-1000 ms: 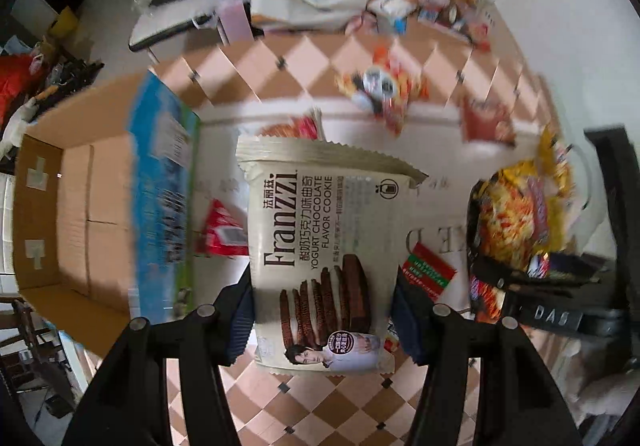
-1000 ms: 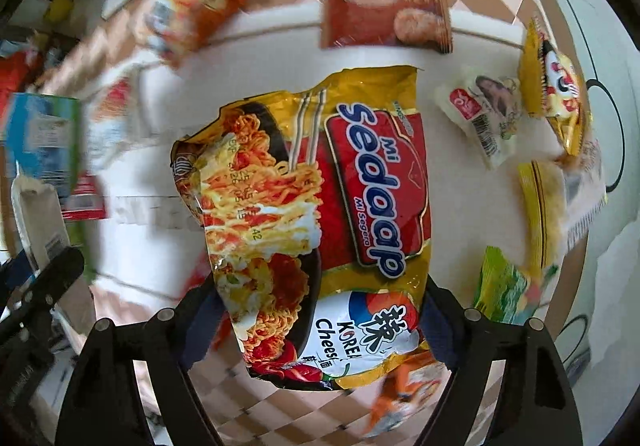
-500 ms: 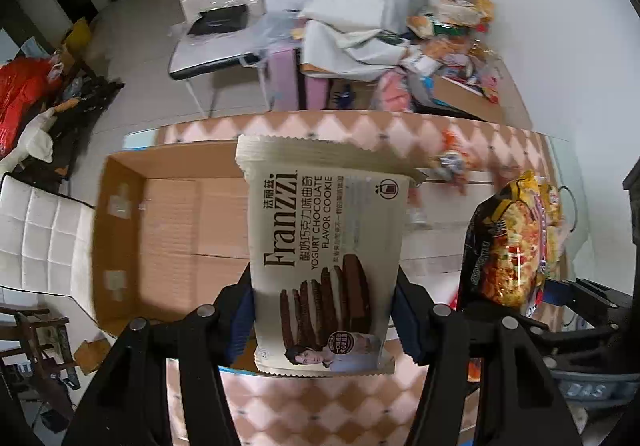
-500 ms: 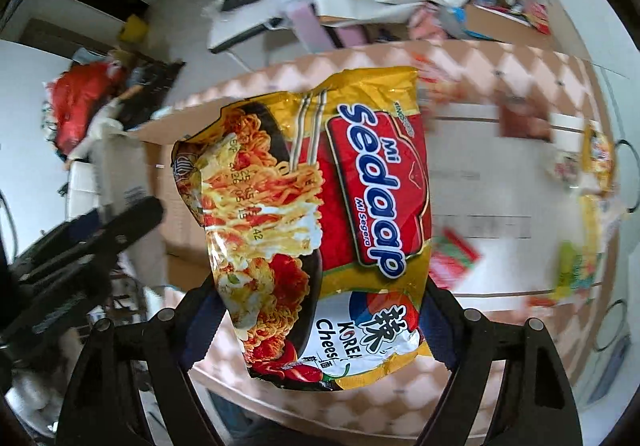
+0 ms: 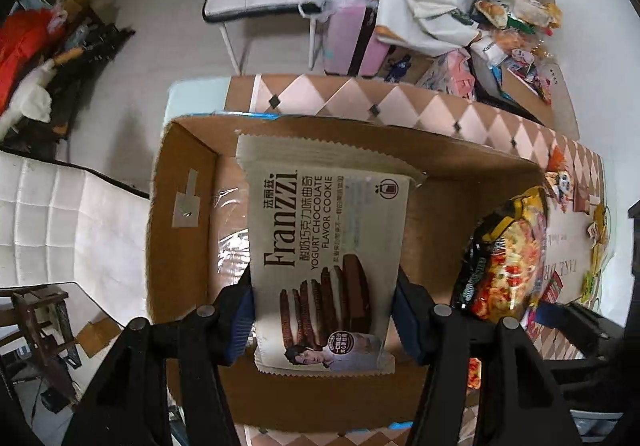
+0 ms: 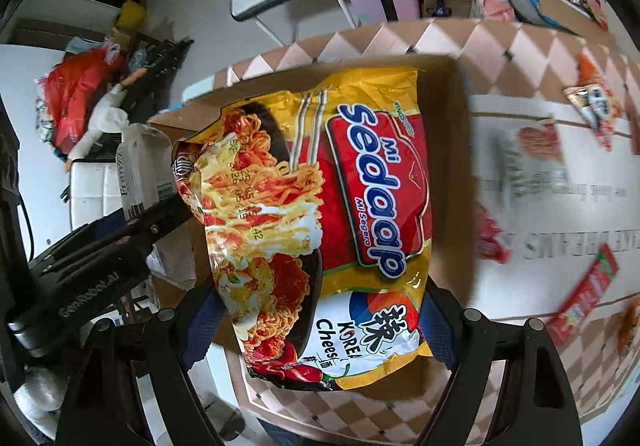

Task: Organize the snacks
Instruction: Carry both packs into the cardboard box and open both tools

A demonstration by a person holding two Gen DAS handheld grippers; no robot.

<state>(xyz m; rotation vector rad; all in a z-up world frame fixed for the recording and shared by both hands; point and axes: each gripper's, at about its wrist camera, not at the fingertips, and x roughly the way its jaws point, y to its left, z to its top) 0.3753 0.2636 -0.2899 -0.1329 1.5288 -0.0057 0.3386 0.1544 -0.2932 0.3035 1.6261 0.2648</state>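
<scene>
— From the left wrist view, what's going on?

— The left gripper (image 5: 324,316) has its fingers (image 5: 239,320) closed on the sides of a cookie pack (image 5: 326,258), holding it over the open box (image 5: 180,214). The box floor that I can see looks bare, apart from tape. The noodle pack (image 5: 506,258) hangs off to the right, over the box's right side.

— And the right wrist view?

— The right gripper (image 6: 316,326) has its fingers (image 6: 200,322) pressed against both sides of the noodle pack (image 6: 320,222), also above the box (image 6: 456,166). The left gripper (image 6: 100,246) shows at the left with the cookie pack (image 6: 140,166) edge-on.

— So how far along are they?

— Early, I'd say. Neither pack is let go yet, and I see nothing lying in the box. On the worktop (image 6: 540,206) to the right there are loose snacks (image 6: 584,286) scattered about, blurred but plainly several. Those still need gathering.

— Next?

— Probably lower both packs in and release, taking care the two don't knock together over the opening.
</scene>
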